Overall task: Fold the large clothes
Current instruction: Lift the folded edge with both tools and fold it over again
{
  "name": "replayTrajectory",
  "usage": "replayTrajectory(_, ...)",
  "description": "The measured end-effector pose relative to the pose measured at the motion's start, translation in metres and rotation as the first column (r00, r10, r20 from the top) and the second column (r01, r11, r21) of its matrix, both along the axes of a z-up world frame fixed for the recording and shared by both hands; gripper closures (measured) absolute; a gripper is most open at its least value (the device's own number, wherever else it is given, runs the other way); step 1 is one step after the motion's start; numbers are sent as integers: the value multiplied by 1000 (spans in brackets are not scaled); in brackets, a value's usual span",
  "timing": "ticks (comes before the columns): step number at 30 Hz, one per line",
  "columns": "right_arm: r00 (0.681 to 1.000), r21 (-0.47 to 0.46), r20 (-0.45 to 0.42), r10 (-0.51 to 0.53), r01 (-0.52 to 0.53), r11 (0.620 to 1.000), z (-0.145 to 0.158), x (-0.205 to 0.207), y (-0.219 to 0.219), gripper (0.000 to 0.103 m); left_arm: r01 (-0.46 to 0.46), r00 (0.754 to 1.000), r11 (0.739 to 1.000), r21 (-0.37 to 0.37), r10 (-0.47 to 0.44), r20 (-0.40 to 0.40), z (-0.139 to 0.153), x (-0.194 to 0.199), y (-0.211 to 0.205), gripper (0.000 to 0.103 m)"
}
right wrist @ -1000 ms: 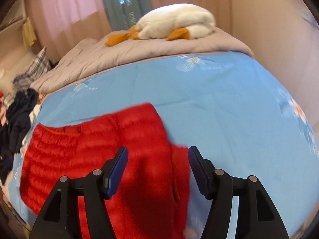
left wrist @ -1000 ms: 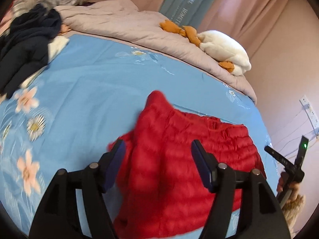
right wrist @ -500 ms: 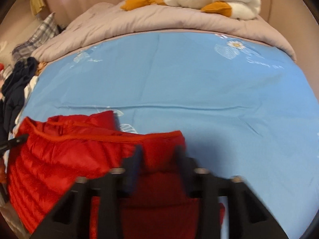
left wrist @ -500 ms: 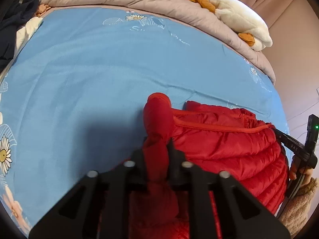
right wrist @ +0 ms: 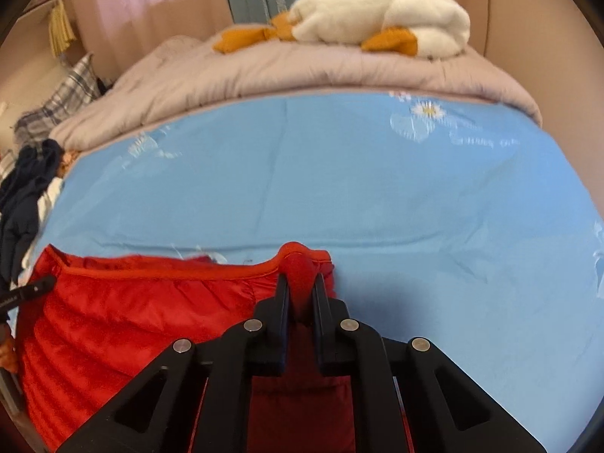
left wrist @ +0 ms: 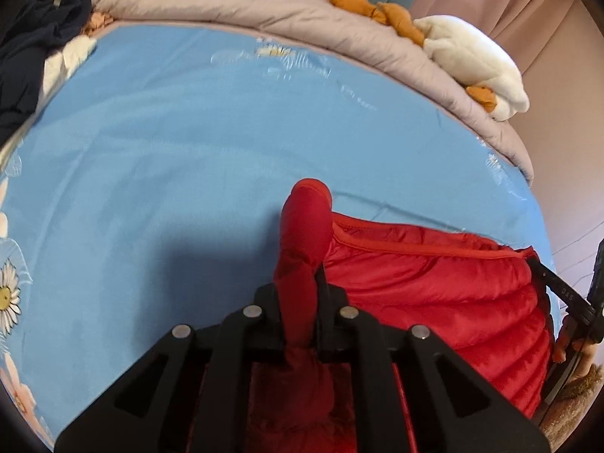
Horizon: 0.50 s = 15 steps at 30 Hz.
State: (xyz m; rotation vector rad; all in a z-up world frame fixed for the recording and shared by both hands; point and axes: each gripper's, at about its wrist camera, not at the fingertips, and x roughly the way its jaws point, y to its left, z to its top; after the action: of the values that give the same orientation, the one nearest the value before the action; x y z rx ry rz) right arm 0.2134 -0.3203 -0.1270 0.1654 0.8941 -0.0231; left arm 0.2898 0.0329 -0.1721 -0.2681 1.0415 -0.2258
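Your left tongs (left wrist: 300, 287) are clamped on a bunched fold of the red quilted puffer jacket (left wrist: 434, 294), with a rounded hump of red fabric standing up just beyond their tips. Your right tongs (right wrist: 301, 290) are likewise pinched tight on a corner of the same jacket's piped hem edge. The jacket's body stretches to the right of the left tongs and to the left of the right tongs, lying on the light blue daisy-print bed sheet (right wrist: 339, 188). Far ahead of both tongs, a grey-mauve quilted duvet (right wrist: 283, 71) lies bunched across the bed, with a white and orange plush goose (right wrist: 377, 19) resting on it. Off to the far left of the tongs sits a heap of dark navy clothes (left wrist: 34, 60).
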Motion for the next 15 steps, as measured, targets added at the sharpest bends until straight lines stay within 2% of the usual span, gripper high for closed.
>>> replayTrajectory(8,999,16,-36,-11,12,1000,-8,2,-1,94,-5,1000,1000,9,5,-9,-3,3,-3,90)
replayTrajectory(12,999,9,-44,-20,20,1000,-9,2,0,93,-22,999,1000,11,22,-25,-6,2,-1,81)
replayTrajectory(15,999,3,-41,-28,28,1000,-6,0,-1,89,-30,999,1000,8,30,-14,0,-5,2,77)
